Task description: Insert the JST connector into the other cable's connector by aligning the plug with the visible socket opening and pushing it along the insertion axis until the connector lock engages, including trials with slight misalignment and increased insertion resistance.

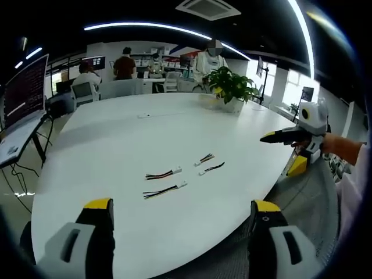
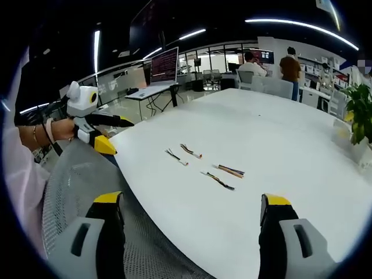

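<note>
An open-plan office is showing here: people are sitting at desks with computer monitors (image 1: 93, 61) in the background, long ceiling strip lights (image 1: 152, 27) are glowing, and a large white oval meeting table (image 1: 116, 145) is holding a potted green plant (image 1: 231, 87).

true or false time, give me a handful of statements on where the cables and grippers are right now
1. Four short cables lie loose on the white table. True.
2. The left gripper is shut on a cable. False: its jaws stand wide apart, holding nothing.
3. A potted plant stands on the far part of the table. True.
4. The right gripper holds a connector. False: it is open, and the cables lie ahead of it on the table.
5. Two cables are already plugged together. False: all lie apart.
</note>
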Available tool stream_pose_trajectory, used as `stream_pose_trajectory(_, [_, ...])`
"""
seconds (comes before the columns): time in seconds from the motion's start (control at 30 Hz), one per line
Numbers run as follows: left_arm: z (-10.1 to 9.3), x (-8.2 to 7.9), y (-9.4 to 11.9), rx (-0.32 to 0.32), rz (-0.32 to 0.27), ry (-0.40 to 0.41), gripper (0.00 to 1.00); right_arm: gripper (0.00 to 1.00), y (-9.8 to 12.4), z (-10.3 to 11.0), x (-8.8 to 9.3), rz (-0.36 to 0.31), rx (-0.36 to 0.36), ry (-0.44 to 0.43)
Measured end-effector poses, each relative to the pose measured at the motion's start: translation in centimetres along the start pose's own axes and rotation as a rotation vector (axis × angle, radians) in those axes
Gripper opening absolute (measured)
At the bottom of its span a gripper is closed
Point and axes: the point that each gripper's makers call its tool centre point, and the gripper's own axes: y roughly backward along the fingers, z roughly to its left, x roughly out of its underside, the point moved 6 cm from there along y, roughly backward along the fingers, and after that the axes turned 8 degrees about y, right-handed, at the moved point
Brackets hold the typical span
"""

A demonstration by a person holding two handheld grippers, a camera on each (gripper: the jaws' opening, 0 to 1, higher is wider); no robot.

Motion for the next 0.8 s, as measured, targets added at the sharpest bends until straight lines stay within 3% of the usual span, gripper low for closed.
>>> stream_pose_trajectory(0.2, [0.0,-0.8,0.0,0.027,-0.036,0.046,0.98,0.96,0.0,-0.2,-0.4,-0.017,-0.010,-0.012])
stream_pose_trajectory(0.3, [0.4,-1.0,-0.4,0.022,-0.024,0.037,0.97,0.92,-0.2,-0.3,-0.5,-0.008,-0.011,0.017])
stream_pose_trajectory(0.37, [0.4,-1.1,-0.5,0.029,-0.010,0.004,0.97,0.89,-0.3,-0.5,-0.7,-0.004,-0.002,0.080])
stream_pose_trajectory(0.5, [0.6,-1.7,-0.8,0.035,0.001,-0.030,0.97,0.91,-0.7,-0.5,-1.2,-0.036,-0.029,0.060])
stream_pose_trajectory(0.6, [0.8,-2.3,-1.1,0.058,-0.009,-0.017,0.96,0.91,-0.8,-0.8,-1.5,-0.055,-0.039,0.059])
stream_pose_trajectory(0.67, [0.7,-3.1,-1.3,0.098,-0.050,0.017,0.96,0.87,-0.9,-1.1,-1.7,-0.051,-0.034,0.100])
stream_pose_trajectory(0.8, [1.1,-4.0,-1.6,0.105,-0.054,-0.007,0.95,0.85,-1.3,-1.8,-2.1,-0.051,-0.038,0.122])
